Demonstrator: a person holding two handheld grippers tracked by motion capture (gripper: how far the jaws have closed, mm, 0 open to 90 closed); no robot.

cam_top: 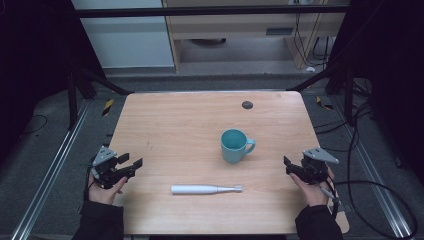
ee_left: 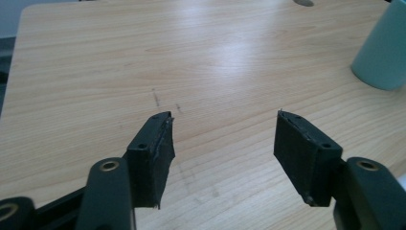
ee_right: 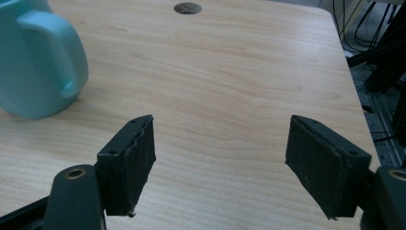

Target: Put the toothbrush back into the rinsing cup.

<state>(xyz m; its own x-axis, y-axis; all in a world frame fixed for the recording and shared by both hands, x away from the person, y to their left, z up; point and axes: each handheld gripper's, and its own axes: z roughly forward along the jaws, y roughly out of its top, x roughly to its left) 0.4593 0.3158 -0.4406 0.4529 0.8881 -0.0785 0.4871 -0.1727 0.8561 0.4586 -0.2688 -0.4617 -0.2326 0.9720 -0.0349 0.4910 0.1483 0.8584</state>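
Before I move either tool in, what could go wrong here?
1. The toothbrush lies flat on the table; a thin round handle may roll or slip when pinched from above.
2. The cup stands upright just behind it, handle toward the right tool; a wide reach could knock it over.
3. Both the left tool and the right one are open at the table's side edges, so they could meet over the toothbrush.

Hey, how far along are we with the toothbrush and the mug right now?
Nothing looks done yet. The white electric toothbrush lies flat on the table, apart from the upright teal mug. Nothing is in hand: the left gripper and right gripper sit open at the table's sides, holding nothing. All the handling is left, probably gripping the toothbrush first.
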